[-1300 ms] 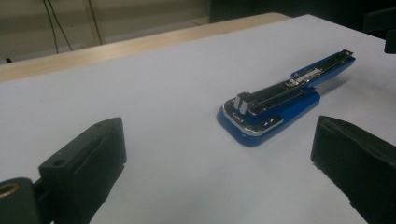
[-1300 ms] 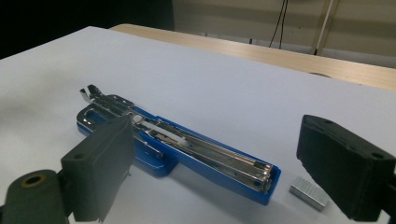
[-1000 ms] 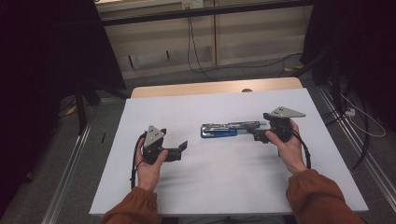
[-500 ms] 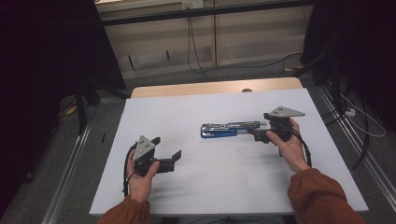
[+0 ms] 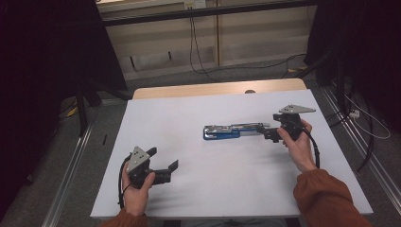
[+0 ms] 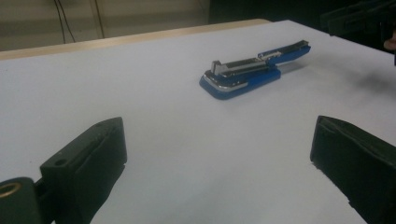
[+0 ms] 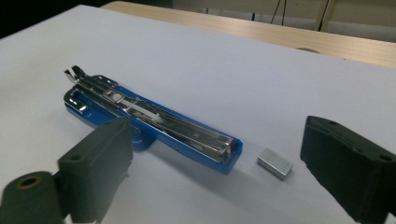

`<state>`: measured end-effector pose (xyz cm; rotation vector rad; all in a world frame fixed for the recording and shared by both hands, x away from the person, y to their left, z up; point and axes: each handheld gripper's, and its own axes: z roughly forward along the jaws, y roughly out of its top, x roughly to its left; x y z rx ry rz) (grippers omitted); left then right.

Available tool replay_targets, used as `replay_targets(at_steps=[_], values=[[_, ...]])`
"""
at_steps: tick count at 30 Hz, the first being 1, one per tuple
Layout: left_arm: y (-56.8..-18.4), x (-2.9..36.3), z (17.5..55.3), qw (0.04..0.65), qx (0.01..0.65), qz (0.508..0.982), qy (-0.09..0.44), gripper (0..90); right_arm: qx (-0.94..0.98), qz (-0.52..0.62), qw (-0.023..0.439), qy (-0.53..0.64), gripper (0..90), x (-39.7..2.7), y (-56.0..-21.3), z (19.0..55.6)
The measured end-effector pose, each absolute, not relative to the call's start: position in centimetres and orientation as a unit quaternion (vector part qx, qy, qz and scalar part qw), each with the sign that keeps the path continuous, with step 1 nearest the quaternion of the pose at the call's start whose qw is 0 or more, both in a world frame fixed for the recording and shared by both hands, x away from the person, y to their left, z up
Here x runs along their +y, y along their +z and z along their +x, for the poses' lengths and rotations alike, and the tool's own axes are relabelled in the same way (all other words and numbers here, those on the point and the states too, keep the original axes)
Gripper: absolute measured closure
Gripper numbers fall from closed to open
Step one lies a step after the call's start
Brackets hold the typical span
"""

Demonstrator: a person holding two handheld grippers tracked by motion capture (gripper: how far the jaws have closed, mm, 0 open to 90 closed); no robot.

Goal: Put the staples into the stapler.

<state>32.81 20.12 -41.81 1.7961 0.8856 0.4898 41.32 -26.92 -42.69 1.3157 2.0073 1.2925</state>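
The blue stapler [image 7: 154, 126] lies opened flat mid-counter [image 5: 198, 113], a small staple block [image 7: 275, 164] just beside its near end. Right gripper [image 7: 219, 186] fingers gape wide around the block: light, brittle, best pinched by its long sides

We see our left hand [image 5: 137, 191] low at the near left of the high view, wrapped around the black two-jaw left gripper [image 5: 165, 163] with its grey three-cornered plate on top; its jaws stand wide apart and point to the right. Our right hand [image 5: 297, 142], in a rust-orange sleeve [image 5: 328, 198], reaches further forward and grips the matching black right gripper [image 5: 265, 134], which points leftward. In the right gripper view its jaws also stand well apart, with nothing between them
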Motion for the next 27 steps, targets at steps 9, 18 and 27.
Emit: replay_targets(at_steps=[9,18,27], values=[[-41.6,20.5,31.6,0.516,0.355,0.753,0.2,3.7,0.747,0.461,0.202,0.433,7.7,-28.1,-42.1,41.7],[-42.2,20.2,32.6,0.504,0.358,0.763,0.188,3.8,0.781,0.437,0.193,0.402,18.2,-29.1,-42.1,42.9],[-42.2,20.0,32.5,0.5,0.358,0.766,0.188,3.8,0.806,0.428,0.184,0.365,25.5,-30.1,-41.5,44.3]])
